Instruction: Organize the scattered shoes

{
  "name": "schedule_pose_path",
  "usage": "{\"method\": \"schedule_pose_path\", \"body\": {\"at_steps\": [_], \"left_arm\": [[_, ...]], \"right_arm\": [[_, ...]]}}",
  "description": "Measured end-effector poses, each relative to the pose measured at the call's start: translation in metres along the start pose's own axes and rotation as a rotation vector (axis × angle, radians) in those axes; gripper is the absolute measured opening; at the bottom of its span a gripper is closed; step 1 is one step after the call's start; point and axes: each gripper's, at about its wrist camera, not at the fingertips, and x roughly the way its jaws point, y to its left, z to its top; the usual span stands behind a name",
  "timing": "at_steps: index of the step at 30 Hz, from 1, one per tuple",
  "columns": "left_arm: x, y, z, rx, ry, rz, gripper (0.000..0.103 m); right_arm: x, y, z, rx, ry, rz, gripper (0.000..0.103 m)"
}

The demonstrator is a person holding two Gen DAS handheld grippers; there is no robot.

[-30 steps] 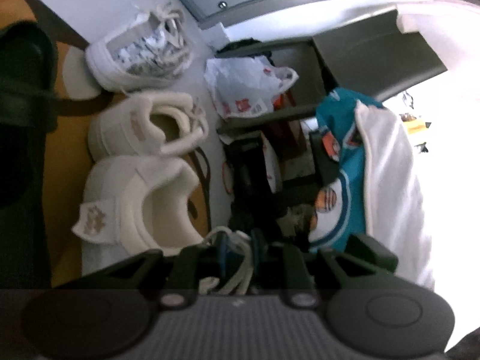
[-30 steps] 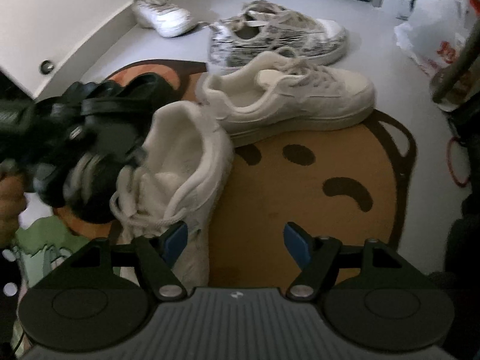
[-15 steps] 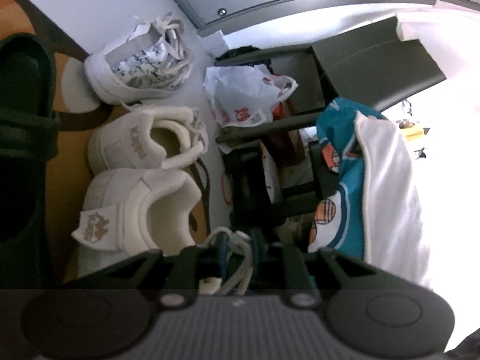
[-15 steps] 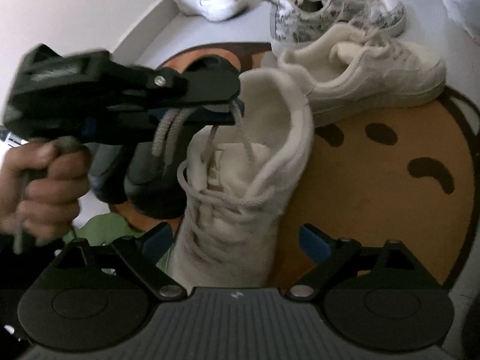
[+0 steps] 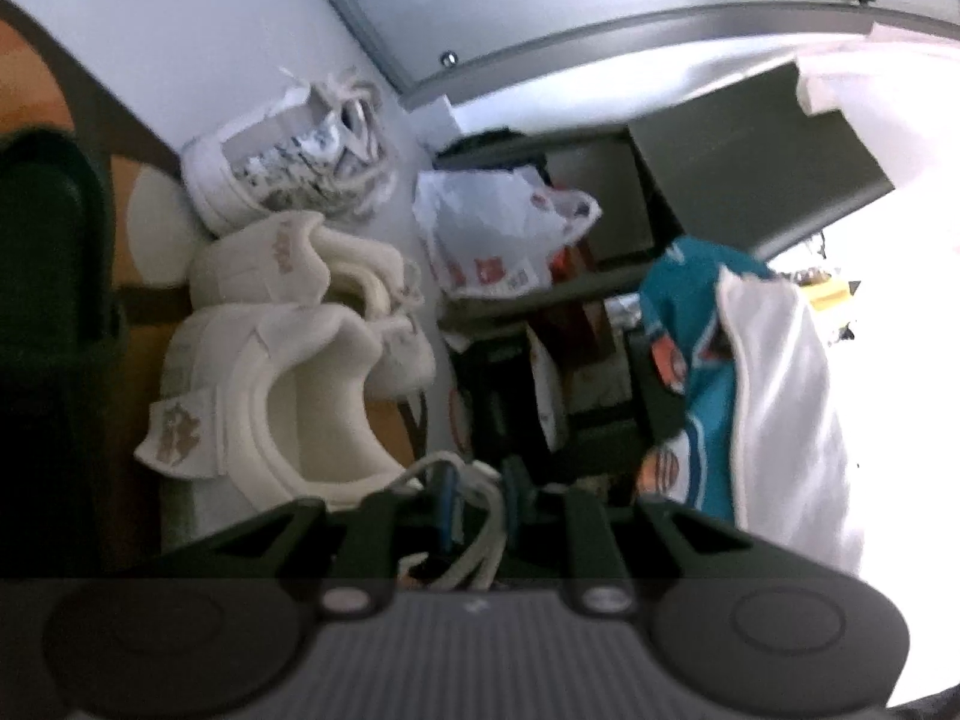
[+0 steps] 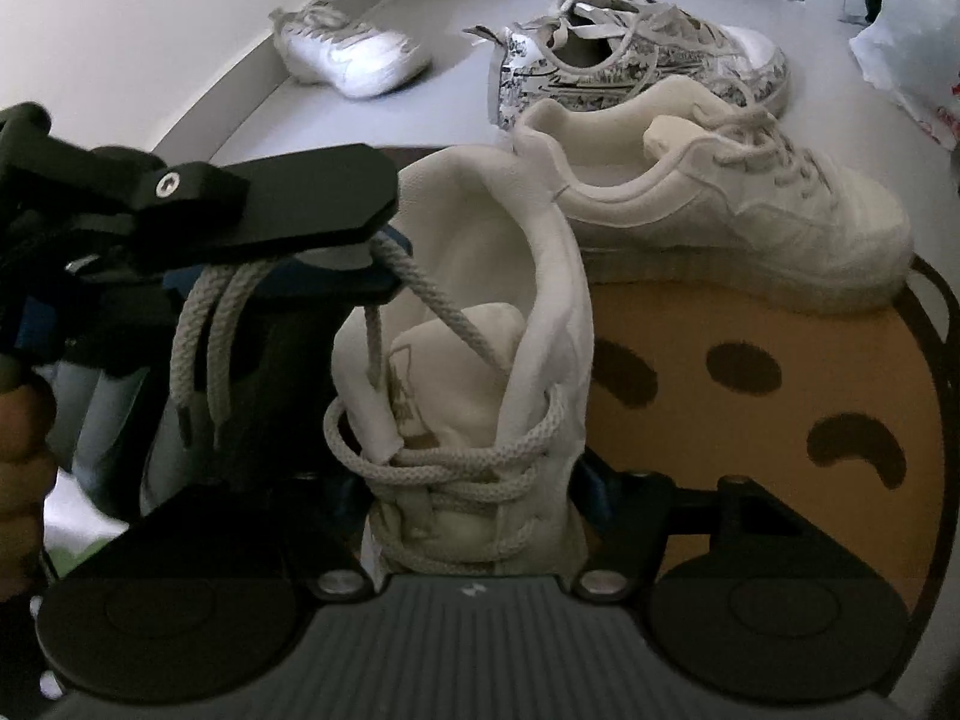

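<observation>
A cream sneaker stands heel-up on the orange rug, its toe end between the fingers of my right gripper. The jaws are closing and the pads touch both its sides. My left gripper comes in from the left, shut on the sneaker's grey laces, which hang in loops from it. In the left wrist view the same laces run between the fingers of the left gripper, and the sneaker's heel lies just ahead. Its cream mate lies behind on the rug's edge.
A patterned sneaker and a white sneaker lie on the grey floor beyond. A black sandal fills the left edge. A plastic bag, a dark rack and a teal and white garment crowd the right. A hand holds the left gripper.
The right gripper has come down over the cream sneaker and its fingers now flank it. The left gripper moved into the right wrist view, holding the laces. The sneaker stands more upright.
</observation>
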Motion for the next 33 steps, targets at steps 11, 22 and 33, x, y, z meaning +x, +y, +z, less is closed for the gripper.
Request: {"method": "schedule_pose_path", "body": {"at_steps": [11, 22, 33], "left_arm": [[0.001, 0.002, 0.012, 0.014, 0.001, 0.026, 0.017], [0.008, -0.002, -0.002, 0.056, 0.059, 0.055, 0.017], [-0.007, 0.002, 0.005, 0.066, 0.025, 0.093, 0.017]], "right_arm": [[0.022, -0.001, 0.016, 0.1, 0.048, 0.032, 0.074], [0.022, -0.008, 0.002, 0.154, 0.087, 0.038, 0.074], [0.021, -0.004, 0.003, 0.137, 0.114, 0.082, 0.089]]}}
